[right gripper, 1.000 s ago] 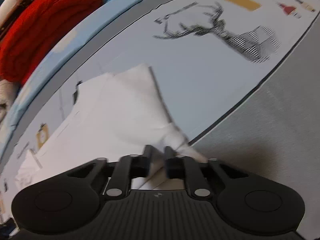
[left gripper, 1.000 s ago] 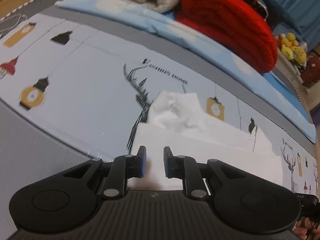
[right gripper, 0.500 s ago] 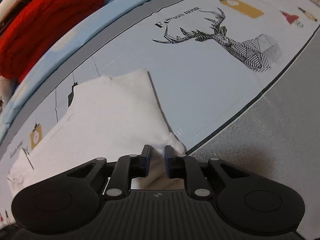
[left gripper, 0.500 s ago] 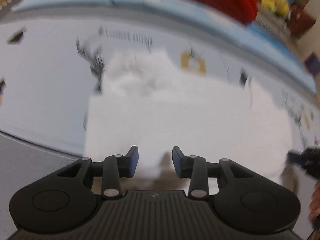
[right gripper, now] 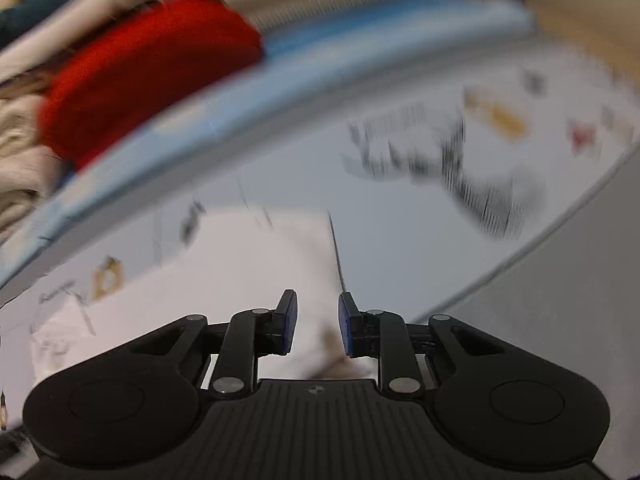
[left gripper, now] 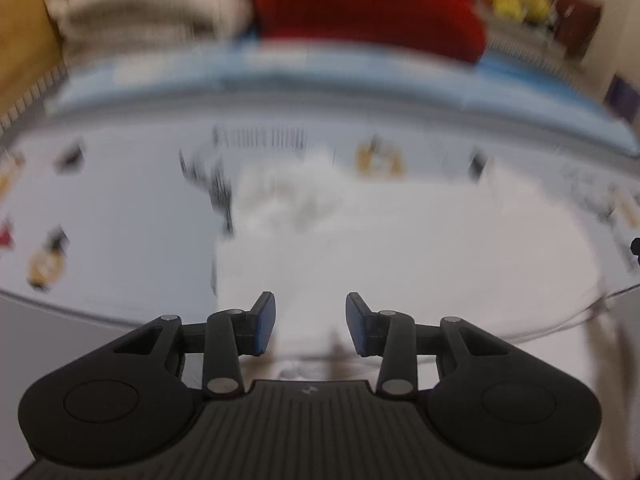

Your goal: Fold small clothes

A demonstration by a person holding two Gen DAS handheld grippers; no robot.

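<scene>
White garment on printed sheet (lettering blurred, unreadable).

You won't read anything here: both views are motion-blurred. The dark line of lettering on the printed sheet above the deer drawing is only smeared strokes.
</scene>
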